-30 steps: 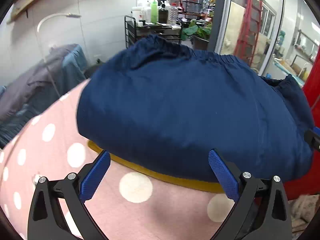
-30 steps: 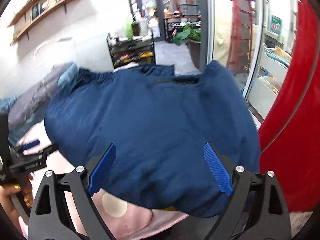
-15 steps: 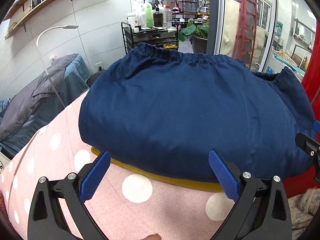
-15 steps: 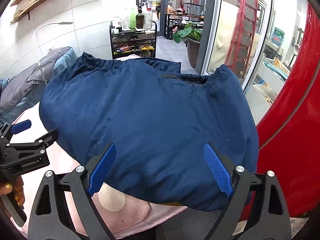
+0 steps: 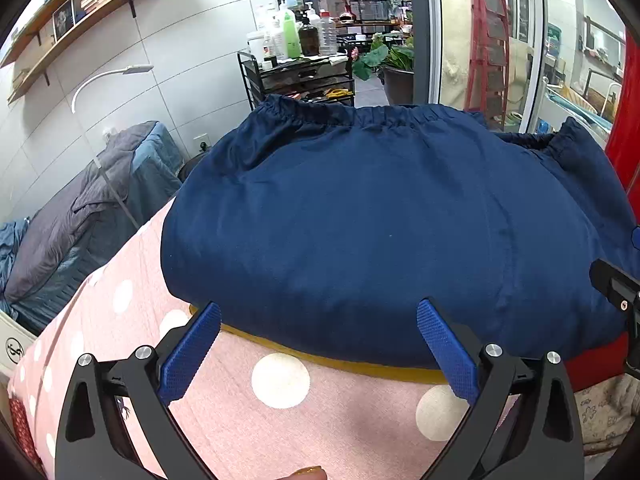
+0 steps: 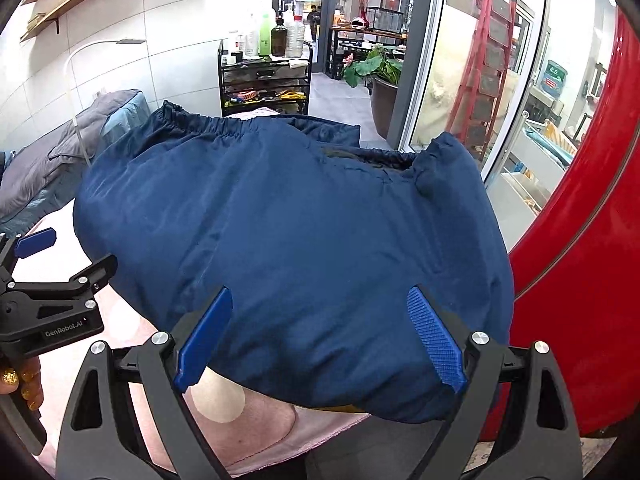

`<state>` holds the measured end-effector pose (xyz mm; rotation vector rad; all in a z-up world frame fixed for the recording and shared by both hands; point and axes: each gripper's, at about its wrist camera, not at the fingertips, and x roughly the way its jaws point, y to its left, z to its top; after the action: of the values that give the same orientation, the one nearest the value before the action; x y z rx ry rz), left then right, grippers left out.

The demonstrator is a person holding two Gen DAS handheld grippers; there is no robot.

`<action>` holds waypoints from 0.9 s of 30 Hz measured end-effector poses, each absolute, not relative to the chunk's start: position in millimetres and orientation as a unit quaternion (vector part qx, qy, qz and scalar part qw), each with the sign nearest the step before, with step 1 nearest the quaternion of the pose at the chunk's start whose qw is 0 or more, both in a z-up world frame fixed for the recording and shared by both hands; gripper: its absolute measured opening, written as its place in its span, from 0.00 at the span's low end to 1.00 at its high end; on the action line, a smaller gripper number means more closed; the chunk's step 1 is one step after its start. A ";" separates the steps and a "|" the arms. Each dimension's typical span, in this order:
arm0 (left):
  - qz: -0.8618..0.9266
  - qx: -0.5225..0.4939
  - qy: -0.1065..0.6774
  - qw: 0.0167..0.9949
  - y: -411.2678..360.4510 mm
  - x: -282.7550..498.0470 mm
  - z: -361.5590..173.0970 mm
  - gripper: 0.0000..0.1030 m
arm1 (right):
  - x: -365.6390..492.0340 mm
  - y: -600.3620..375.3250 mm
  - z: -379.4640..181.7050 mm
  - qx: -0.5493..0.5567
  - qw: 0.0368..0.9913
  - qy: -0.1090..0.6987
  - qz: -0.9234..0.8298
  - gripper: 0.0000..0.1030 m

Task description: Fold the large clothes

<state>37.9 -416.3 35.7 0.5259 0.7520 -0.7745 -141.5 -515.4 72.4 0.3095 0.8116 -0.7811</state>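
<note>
Underneath everything lies a pink cloth (image 5: 328,412) with white polka dots, spread over the work surface, its hemmed near edge showing in the right wrist view. On it rests a navy garment (image 5: 380,224) folded into a wide bundle, its elastic gathered hem along the far side; a strip of mustard-yellow lining (image 5: 360,364) peeps out along its near edge.

Around it the room has a white tiled wall with a wooden shelf (image 5: 84,8) of books and frames, and a white bent-neck lamp (image 5: 108,80). To the left is a bed with grey and blue bedding (image 5: 80,216). Farther back stands a black trolley (image 6: 264,80) carrying bottles and tools, then a potted plant (image 6: 376,76), glass doors and a red ladder (image 6: 484,56). A large red surface (image 6: 592,264) fills the right side.

Printed on the left gripper (image 6: 52,280), as seen from the right wrist camera, is "GenRobot.AI". A green sign behind the glass is too small to read.

That left gripper hovers at the garment's near left edge with jaws spread and empty. The right gripper (image 6: 320,336) hangs over the near right corner, likewise wide apart and holding nothing. Painted gold fingernails (image 6: 24,384) show on the hand below the left tool.
</note>
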 end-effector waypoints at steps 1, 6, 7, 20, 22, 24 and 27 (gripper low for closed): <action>-0.366 0.248 0.353 0.825 -417.0 37.2 36.4 0.94 | -141.6 -515.2 72.4 0.146 0.834 0.383 -0.369 0.86; -0.371 0.250 0.349 0.823 -420.1 33.7 38.4 0.94 | -141.9 -516.1 70.7 0.148 0.832 0.384 -0.372 0.86; -0.372 0.251 0.349 0.823 -420.8 33.4 38.5 0.94 | -141.9 -516.4 70.2 0.148 0.832 0.384 -0.373 0.86; -0.382 0.255 0.350 0.816 -428.3 29.8 39.6 0.94 | -142.4 -517.6 69.6 0.150 0.830 0.383 -0.377 0.86; -0.384 0.255 0.349 0.816 -429.0 29.8 39.7 0.94 | -142.8 -518.1 69.1 0.150 0.828 0.384 -0.379 0.86; -0.387 0.256 0.350 0.814 -430.6 29.6 39.4 0.94 | -143.3 -519.4 68.7 0.152 0.827 0.384 -0.381 0.86; -0.390 0.257 0.352 0.811 -432.3 29.0 39.1 0.94 | -143.9 -521.6 68.1 0.153 0.826 0.385 -0.383 0.86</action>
<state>29.0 -432.3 39.1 0.5483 0.7511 -0.8335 -143.9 -521.6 68.1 0.3261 0.8172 -0.8130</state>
